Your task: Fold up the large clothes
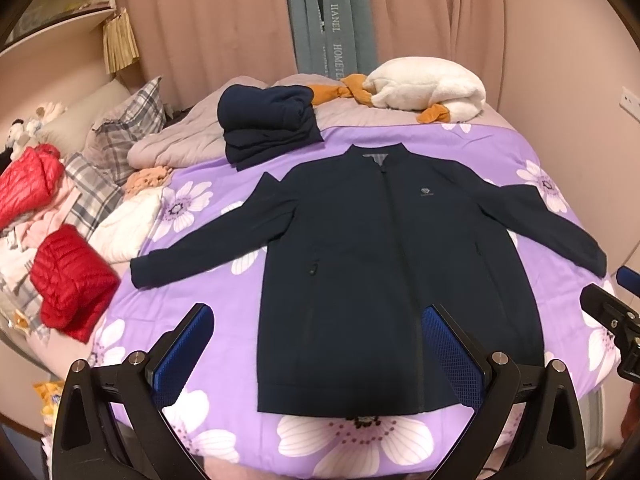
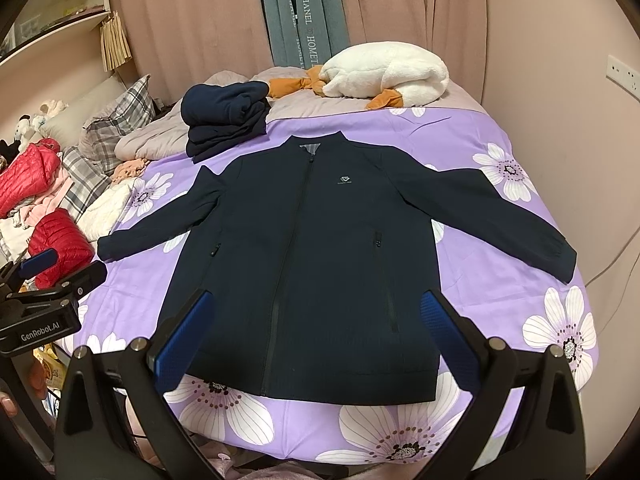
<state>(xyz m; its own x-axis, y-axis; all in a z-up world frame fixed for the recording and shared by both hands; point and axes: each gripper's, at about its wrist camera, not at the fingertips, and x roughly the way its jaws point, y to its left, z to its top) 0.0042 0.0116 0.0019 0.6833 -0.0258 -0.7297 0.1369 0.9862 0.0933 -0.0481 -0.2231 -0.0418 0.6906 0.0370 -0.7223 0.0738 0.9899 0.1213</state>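
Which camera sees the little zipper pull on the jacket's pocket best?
The right wrist view. There the pocket zipper pull on the navy jacket shows clearly, with a second at the opposite pocket. In the left wrist view only one pull is plain; the other pocket shows as a faint slit.

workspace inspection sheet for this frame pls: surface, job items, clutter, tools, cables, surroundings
Surface: bed with purple floral sheet, grey quilt bunched at the far end.
Job's things: navy jacket spread flat, front up, zipped, both sleeves out; folded navy stack beyond its collar.
Clutter: red puffer jackets, plaid pillows, white goose plush, all off the jacket.
Grippers: left tool open, above the hem, holding nothing; right tool open, above the hem, holding nothing.
Cables: thin cord along the right wall.
Surroundings: pink curtains, wall socket, shelf at left.
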